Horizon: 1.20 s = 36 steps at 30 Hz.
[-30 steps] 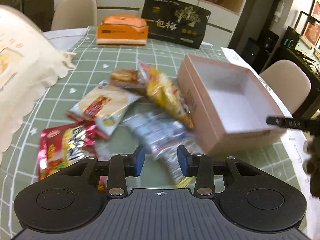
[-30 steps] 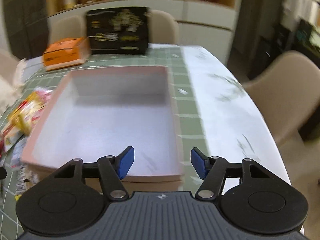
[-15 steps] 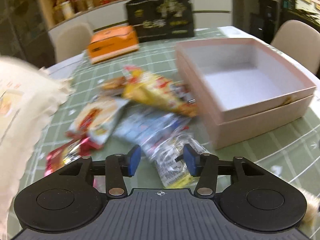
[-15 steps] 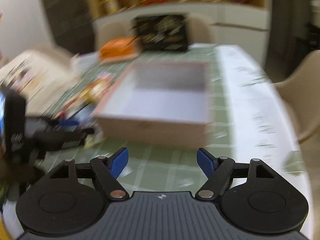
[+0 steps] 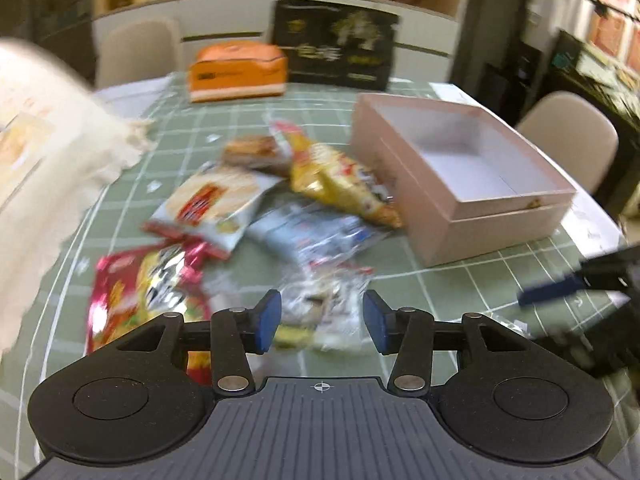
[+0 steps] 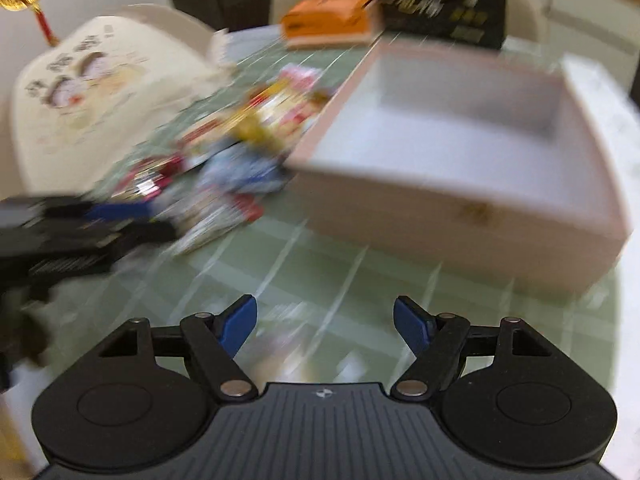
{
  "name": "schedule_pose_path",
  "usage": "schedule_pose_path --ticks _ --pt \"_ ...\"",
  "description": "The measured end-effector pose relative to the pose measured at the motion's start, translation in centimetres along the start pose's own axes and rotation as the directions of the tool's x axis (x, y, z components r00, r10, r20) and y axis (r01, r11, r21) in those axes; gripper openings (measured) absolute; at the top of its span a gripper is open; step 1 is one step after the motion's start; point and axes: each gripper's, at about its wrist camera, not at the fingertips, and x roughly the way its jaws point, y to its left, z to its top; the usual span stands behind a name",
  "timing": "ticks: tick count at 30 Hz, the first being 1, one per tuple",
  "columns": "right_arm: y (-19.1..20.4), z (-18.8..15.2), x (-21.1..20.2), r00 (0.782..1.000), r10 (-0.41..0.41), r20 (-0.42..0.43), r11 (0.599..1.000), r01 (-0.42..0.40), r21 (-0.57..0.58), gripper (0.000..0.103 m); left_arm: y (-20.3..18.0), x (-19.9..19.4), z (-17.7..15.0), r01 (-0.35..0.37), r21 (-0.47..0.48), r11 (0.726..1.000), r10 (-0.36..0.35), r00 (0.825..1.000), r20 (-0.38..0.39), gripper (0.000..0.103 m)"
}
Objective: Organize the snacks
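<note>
The left gripper [image 5: 322, 322] is hovering with jaws spread and holding nothing over a clear snack packet [image 5: 320, 312] at the pile's near edge beside the pink box [image 5: 496, 236], while only the right wrist view is showing the right gripper [image 6: 324, 326] gaping over bare tablecloth [image 6: 320, 280].

Shiny packets, matt box, checked cloth

The snack packets [image 5: 320, 184] looked like glossy plastic film, the red one [image 5: 144, 280] foil-bright. The pink box [image 5: 472, 216] was matt card with a smooth pale lining. The worktop [image 5: 460, 296] wore a smooth green checked cover; the cream bag [image 5: 48, 152] looked like cloth.
</note>
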Motion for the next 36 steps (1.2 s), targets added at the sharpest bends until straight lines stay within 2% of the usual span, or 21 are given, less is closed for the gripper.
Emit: schedule_pose_path --ticks 1,2,4,6,8,10,12,14,16,18,19,20,21,24,26,29,32,33,36 --pt "0.1 -0.8 -0.6 0.999 0.032 -0.007 0.999 -0.032 0.013 0.076 -0.5 0.6 0.3 -0.011 0.03 0.999 0.011 1.0 -0.013 0.053" --pt "0.1 -1.6 -1.1 0.999 0.05 -0.011 0.998 -0.05 0.025 0.076 -1.0 1.4 0.7 -0.049 0.077 0.996 0.053 0.998 -0.038 0.054" --pt "0.1 -3.3 -1.9 0.999 0.051 -0.02 0.997 -0.05 0.06 0.077 -1.7 2.9 1.1 -0.101 0.143 0.985 0.112 0.991 -0.074 0.06" --pt "0.2 -4.6 -2.7 0.999 0.033 0.001 0.997 -0.033 0.075 0.08 -1.8 3.8 1.5 -0.101 0.162 0.982 0.118 0.988 -0.096 0.066" --pt "0.5 -5.3 -3.0 1.0 -0.003 0.013 0.998 0.002 0.062 0.08 -1.3 4.5 1.9 -0.079 0.133 0.988 0.096 0.987 -0.126 0.07" --pt "1.3 -5.8 -3.0 0.998 -0.058 0.021 0.998 0.058 0.027 0.08 -0.1 5.0 2.4 -0.057 0.047 0.997 0.064 0.985 -0.159 0.071" --pt "1.9 -5.9 -2.9 0.994 -0.108 0.024 0.994 0.109 -0.002 0.081 0.3 5.0 2.5 -0.061 0.024 0.998 0.064 0.984 -0.166 0.069" --pt "2.0 -5.7 -2.7 0.989 -0.148 0.023 0.989 0.148 -0.011 0.081 0.0 4.3 2.1 -0.055 0.037 0.998 0.061 0.984 -0.168 0.061" --pt "2.2 -5.4 -2.6 0.986 -0.166 0.023 0.985 0.167 -0.042 0.081 -0.5 3.2 1.1 -0.018 0.034 0.999 0.024 0.984 -0.174 0.059" --pt "2.3 -5.1 -2.6 0.986 -0.163 0.021 0.984 0.164 -0.064 0.073 -1.4 1.7 -0.3 0.011 0.029 1.0 -0.006 0.986 -0.166 0.057" --pt "2.4 -5.1 -2.6 0.985 -0.172 0.015 0.982 0.172 -0.079 0.059 -1.9 0.9 -1.0 0.02 0.027 0.999 -0.016 0.987 -0.159 0.056" --pt "2.5 -5.0 -2.7 0.983 -0.185 0.015 0.977 0.185 -0.108 0.039 -2.3 0.2 -1.7 0.026 0.022 0.999 -0.022 0.987 -0.157 0.056" --pt "2.6 -4.9 -2.7 0.982 -0.188 0.009 0.974 0.188 -0.126 0.029 -2.9 -0.6 -2.4 0.034 0.015 0.999 -0.031 0.987 -0.157 0.056" --pt "1.8 -4.8 -4.2 0.982 -0.189 -0.016 0.976 0.186 -0.111 0.028 -4.7 -2.8 -2.7 0.079 0.003 0.997 -0.078 0.989 -0.124 0.055" --pt "0.8 -5.0 -6.2 0.983 -0.181 -0.002 0.98 0.18 -0.081 0.028 -5.6 -4.4 -1.3 0.13 -0.015 0.991 -0.131 0.99 -0.06 0.055" --pt "-0.4 -5.1 -9.0 0.981 -0.188 0.038 0.981 0.189 -0.035 0.028 -6.7 -5.9 3.2 0.18 -0.014 0.984 -0.179 0.981 0.073 0.055" --pt "-1.5 -4.9 -11.3 0.974 -0.211 0.086 0.978 0.21 0.022 0.028 -7.3 -5.0 8.9 0.243 -0.059 0.968 -0.229 0.956 0.181 0.058" --pt "-1.7 -4.9 -11.8 0.971 -0.219 0.1 0.976 0.216 0.039 0.028 -7.3 -4.0 10.4 0.257 -0.082 0.963 -0.237 0.952 0.191 0.059" --pt "-2.4 -4.7 -13.1 0.962 -0.241 0.127 0.969 0.231 0.086 0.028 -6.9 -0.7 13.5 0.219 -0.207 0.954 -0.189 0.97 0.154 0.056"
